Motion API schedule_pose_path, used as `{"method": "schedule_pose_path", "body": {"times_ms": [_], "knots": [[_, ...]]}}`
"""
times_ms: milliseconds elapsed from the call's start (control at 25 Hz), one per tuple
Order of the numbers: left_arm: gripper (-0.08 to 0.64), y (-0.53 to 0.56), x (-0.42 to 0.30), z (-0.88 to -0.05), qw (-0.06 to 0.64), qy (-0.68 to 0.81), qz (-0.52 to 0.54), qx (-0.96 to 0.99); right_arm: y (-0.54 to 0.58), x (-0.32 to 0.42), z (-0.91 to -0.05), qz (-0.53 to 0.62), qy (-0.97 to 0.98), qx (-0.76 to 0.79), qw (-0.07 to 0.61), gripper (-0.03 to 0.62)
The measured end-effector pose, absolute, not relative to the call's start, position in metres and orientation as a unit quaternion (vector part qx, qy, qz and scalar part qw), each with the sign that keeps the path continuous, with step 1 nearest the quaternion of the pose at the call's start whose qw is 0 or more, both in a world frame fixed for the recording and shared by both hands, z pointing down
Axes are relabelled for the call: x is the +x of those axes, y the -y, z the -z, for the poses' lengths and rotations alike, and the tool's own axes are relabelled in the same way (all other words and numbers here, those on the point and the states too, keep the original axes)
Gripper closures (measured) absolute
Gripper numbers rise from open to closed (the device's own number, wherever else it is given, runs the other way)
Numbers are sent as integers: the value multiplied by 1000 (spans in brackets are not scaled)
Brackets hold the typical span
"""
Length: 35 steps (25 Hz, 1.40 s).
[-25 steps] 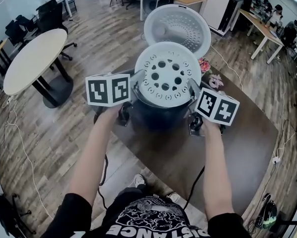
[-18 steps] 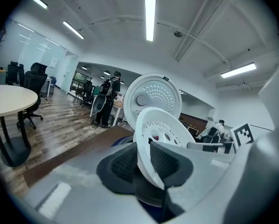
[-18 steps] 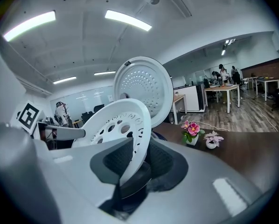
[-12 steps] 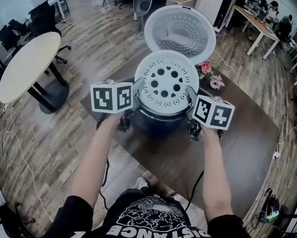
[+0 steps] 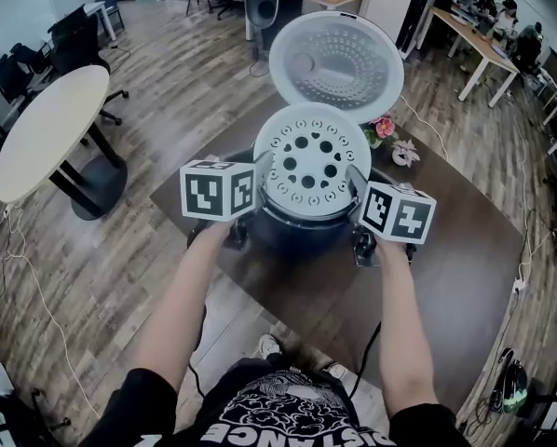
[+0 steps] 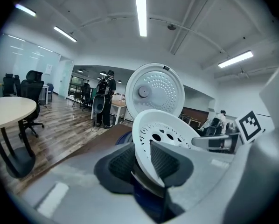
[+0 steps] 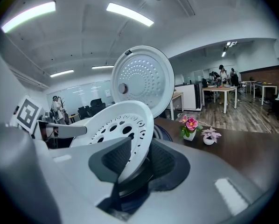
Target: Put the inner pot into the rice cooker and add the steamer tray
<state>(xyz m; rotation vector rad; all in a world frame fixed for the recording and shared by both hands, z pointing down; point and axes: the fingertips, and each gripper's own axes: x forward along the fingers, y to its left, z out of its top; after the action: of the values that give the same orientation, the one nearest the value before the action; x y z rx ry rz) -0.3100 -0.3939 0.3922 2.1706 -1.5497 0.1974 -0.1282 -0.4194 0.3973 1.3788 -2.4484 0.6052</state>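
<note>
The white perforated steamer tray (image 5: 314, 161) lies level on the mouth of the dark rice cooker (image 5: 302, 229), whose lid (image 5: 336, 56) stands open behind. The tray hides the inner pot. My left gripper (image 5: 256, 173) is shut on the tray's left rim (image 6: 165, 129), pads pressing both faces (image 6: 142, 160). My right gripper (image 5: 360, 182) straddles the right rim (image 7: 116, 125). Its jaws have just been opening, and the rim is still between them (image 7: 135, 160) with the pads slack.
The cooker stands on a dark brown table (image 5: 446, 259). A small pink flower pot (image 5: 383, 127) and a second little plant (image 5: 406, 152) sit to its right rear. A round pale table (image 5: 50, 124) and office chairs stand at the left.
Both grippers and the tray have sunk toward the cooker, and the tray now rests lower on its mouth. The right jaws stand a little wider.
</note>
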Motion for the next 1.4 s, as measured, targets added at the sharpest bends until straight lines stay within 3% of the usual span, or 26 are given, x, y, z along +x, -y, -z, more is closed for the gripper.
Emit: {"method": "schedule_pose_path", "body": {"times_ms": [1400], "knots": [[423,389,-299,-389,201,594,-99,772,417,-113,-391,-164,855,468,154,434]]}}
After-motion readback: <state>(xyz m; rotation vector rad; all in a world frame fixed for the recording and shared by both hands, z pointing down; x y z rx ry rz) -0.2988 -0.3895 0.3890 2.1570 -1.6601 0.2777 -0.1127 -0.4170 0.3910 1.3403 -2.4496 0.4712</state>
